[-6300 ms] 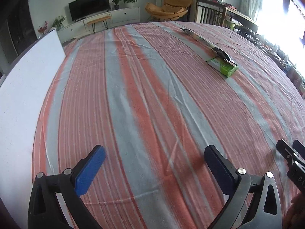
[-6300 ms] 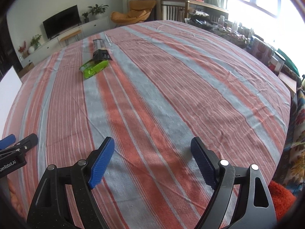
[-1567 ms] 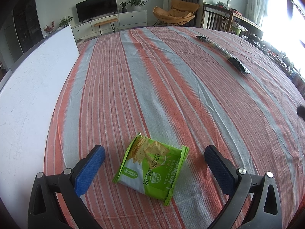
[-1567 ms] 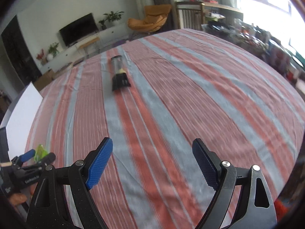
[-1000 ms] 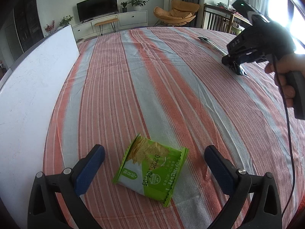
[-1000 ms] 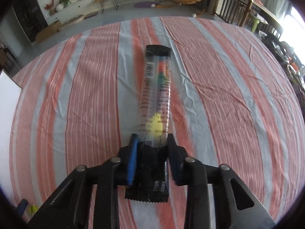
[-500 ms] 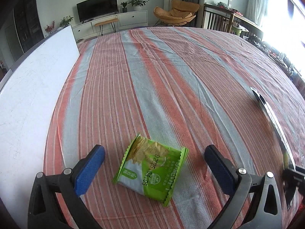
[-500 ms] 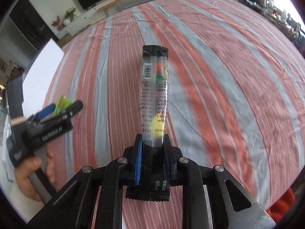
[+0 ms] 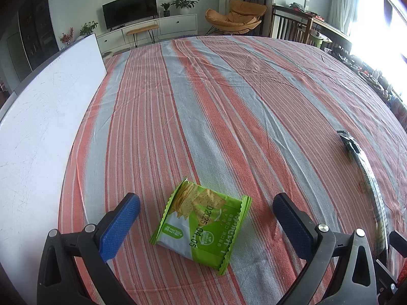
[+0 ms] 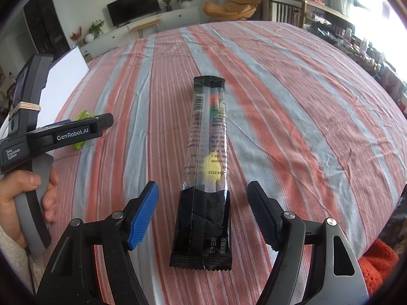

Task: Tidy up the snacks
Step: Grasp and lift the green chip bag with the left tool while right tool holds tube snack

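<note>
A green cracker packet (image 9: 203, 225) lies on the striped tablecloth (image 9: 203, 101) between the open fingers of my left gripper (image 9: 206, 225), which is not touching it. A long clear and black snack tube (image 10: 206, 167) lies flat on the cloth between the open fingers of my right gripper (image 10: 203, 213). The tube also shows at the right edge of the left wrist view (image 9: 366, 175). The left gripper's body (image 10: 51, 137) and the hand holding it show at the left of the right wrist view, with a bit of the green packet (image 10: 84, 115) behind it.
A white board (image 9: 43, 132) lies along the table's left side. The table's right edge (image 10: 396, 152) drops off to cluttered items and an orange-red fabric (image 10: 379, 261). A TV unit, chair and wooden chairs stand beyond the far end.
My right gripper has opened and let go of the snack tube, which now lies on the cloth beside the green packet. My left gripper has stayed still and open.
</note>
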